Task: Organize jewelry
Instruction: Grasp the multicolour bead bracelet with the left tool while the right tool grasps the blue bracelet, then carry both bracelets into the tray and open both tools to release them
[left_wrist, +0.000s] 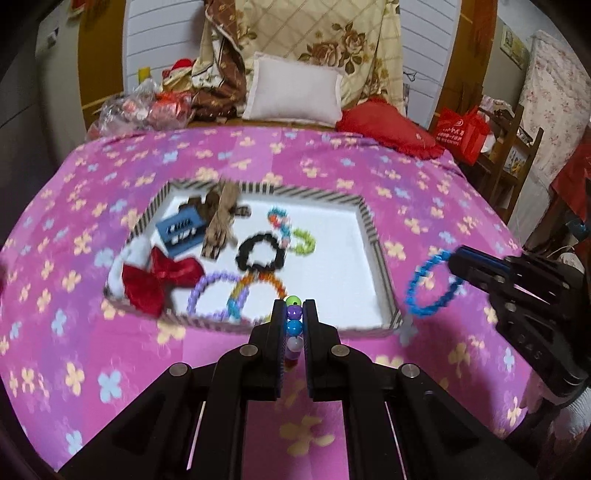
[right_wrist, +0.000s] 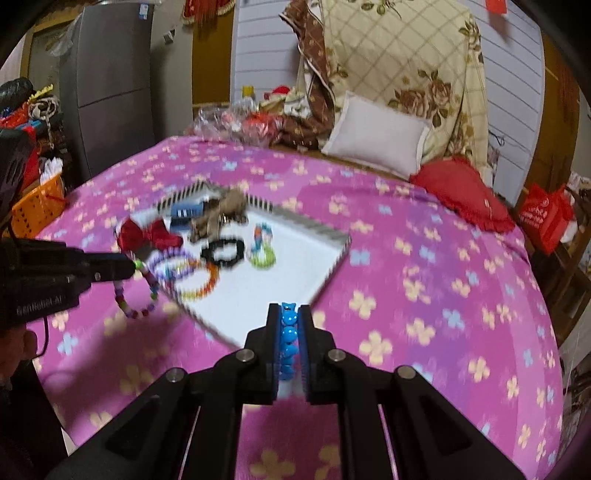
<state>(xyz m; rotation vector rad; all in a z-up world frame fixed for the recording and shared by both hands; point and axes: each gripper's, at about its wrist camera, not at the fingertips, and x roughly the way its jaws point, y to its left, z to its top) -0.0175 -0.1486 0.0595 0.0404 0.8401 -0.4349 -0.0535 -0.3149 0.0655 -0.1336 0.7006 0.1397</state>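
Observation:
A striped-rim white tray (left_wrist: 365, 216) lies on the pink flowered bedspread and also shows in the right wrist view (right_wrist: 334, 236). It holds several bead bracelets, a black scrunchie (left_wrist: 260, 253), a red bow (left_wrist: 162, 277), a blue comb (left_wrist: 181, 229) and a brown clip. My left gripper (left_wrist: 294, 314) is shut on a multicolour bead bracelet (left_wrist: 294, 326), held above the tray's near rim; the bracelet hangs below it in the right wrist view (right_wrist: 138, 291). My right gripper (right_wrist: 289, 317) is shut on a blue bead bracelet (right_wrist: 288, 338), whose loop hangs right of the tray (left_wrist: 430, 284).
A white pillow (left_wrist: 295, 90), a red cushion (left_wrist: 391, 127) and folded quilts lie at the bed's head. Plastic bags (left_wrist: 136, 107) sit at the far left corner. An orange basket (right_wrist: 37, 205) and a grey cabinet stand left of the bed; a red bag (right_wrist: 546, 214) stands to the right.

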